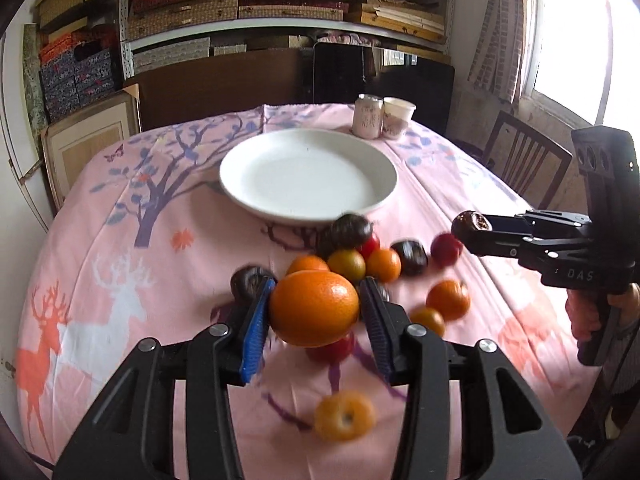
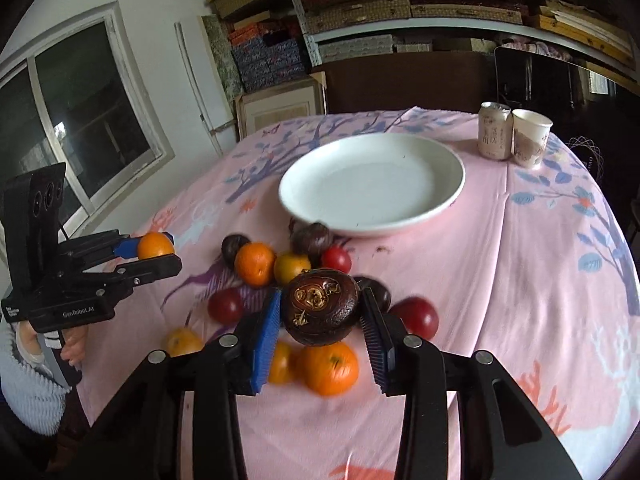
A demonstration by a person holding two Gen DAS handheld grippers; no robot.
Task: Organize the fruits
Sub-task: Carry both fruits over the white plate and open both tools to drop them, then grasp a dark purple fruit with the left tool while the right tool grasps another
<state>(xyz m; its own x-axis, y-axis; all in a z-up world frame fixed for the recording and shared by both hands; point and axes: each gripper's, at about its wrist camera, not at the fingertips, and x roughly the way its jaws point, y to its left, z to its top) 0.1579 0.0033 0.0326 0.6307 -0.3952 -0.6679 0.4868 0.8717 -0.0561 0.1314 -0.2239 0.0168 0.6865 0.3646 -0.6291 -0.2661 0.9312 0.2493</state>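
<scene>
The table carries a plate beyond the claws, with loose fruit below them.

Loose fruits on the table blur; can lettering unreadable

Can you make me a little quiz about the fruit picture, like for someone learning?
1. What does the left gripper hold?
2. True or false: fruit already lies on the white plate.
3. Which stands nearer the paper cup: the can or the plate?

Key:
1. An orange.
2. False: the plate is bare.
3. The can, right beside the cup.
</scene>
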